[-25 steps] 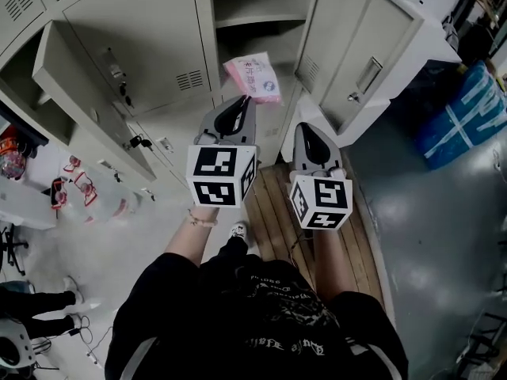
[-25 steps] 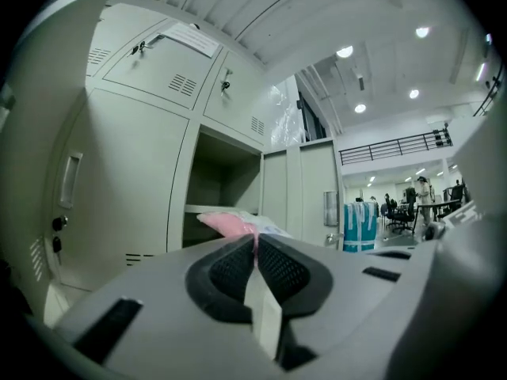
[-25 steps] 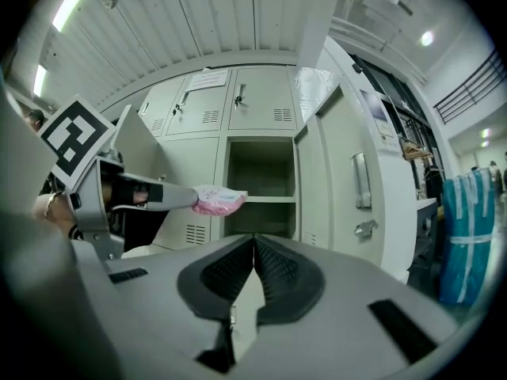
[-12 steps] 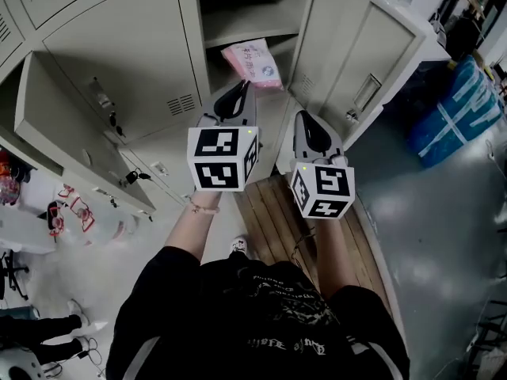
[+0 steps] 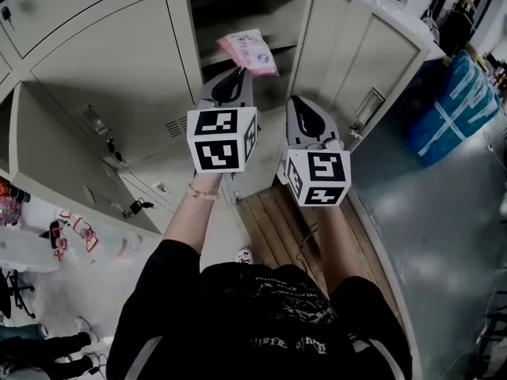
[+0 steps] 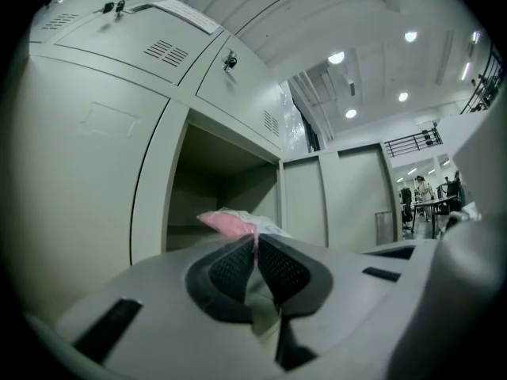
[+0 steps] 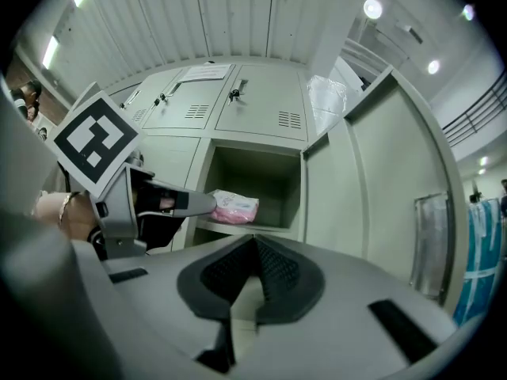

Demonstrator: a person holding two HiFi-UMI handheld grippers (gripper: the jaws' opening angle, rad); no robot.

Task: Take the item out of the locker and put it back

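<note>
My left gripper (image 6: 256,244) clamps pink packet (image 5: 248,50) edge | print unreadable | at open locker (image 5: 253,2) mouth | my right gripper (image 7: 255,248) closed, empty.

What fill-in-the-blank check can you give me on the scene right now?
The left gripper is shut on a ____ packet.
The right gripper is shut and holds ____.
The locker door to the packet's right in the head view stands ____.
Missing words: pink; nothing; open.
</note>
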